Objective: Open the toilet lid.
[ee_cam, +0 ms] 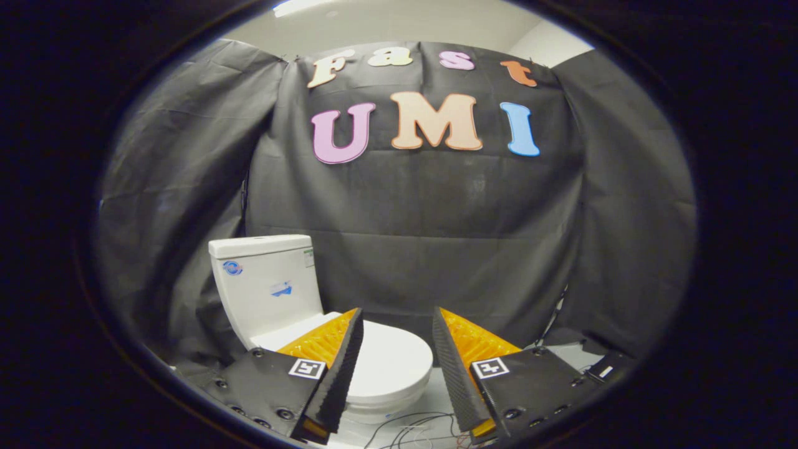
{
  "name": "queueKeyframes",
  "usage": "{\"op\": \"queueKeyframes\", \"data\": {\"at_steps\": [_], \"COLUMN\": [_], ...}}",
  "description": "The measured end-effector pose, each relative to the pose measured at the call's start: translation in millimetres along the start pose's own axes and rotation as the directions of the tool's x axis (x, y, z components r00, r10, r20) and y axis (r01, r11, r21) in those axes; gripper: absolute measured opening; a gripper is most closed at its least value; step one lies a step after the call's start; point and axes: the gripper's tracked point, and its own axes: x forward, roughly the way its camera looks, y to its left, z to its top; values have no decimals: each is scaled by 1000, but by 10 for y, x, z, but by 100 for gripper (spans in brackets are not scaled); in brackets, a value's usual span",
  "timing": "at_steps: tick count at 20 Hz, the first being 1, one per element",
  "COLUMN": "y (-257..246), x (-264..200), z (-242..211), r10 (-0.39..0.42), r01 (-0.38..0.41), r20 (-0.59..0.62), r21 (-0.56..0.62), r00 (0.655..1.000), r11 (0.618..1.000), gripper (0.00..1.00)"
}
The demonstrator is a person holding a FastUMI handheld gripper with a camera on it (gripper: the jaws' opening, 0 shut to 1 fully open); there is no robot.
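A white toilet stands on the floor ahead of me, its tank point(265, 287) to the left against the black cloth wall. The lid point(389, 362) lies flat and closed over the bowl, its rounded front end pointing to the right. My gripper point(397, 321) hovers above and short of the toilet, open, with nothing between its fingers. The left finger point(336, 355) overlaps the tank end of the lid in view; the right finger point(464, 355) sits just past the lid's front rim.
Black cloth walls close in behind the toilet and on both sides. Thin cables point(411, 427) trail across the pale floor in front of the bowl. A small dark box point(608, 368) lies on the floor at the right.
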Motion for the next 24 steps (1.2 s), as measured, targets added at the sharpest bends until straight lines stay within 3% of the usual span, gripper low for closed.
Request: {"op": "queueKeyframes", "data": {"at_steps": [7, 18, 24], "y": [223, 477, 714], "x": [310, 243, 135], "z": [228, 393, 311], "r10": [37, -156, -196], "r01": [-38, 148, 181], "r20": [68, 110, 107], "r21": [21, 82, 133], "r00": [997, 982, 975], "r11": [999, 986, 974], "gripper": [70, 70, 70]}}
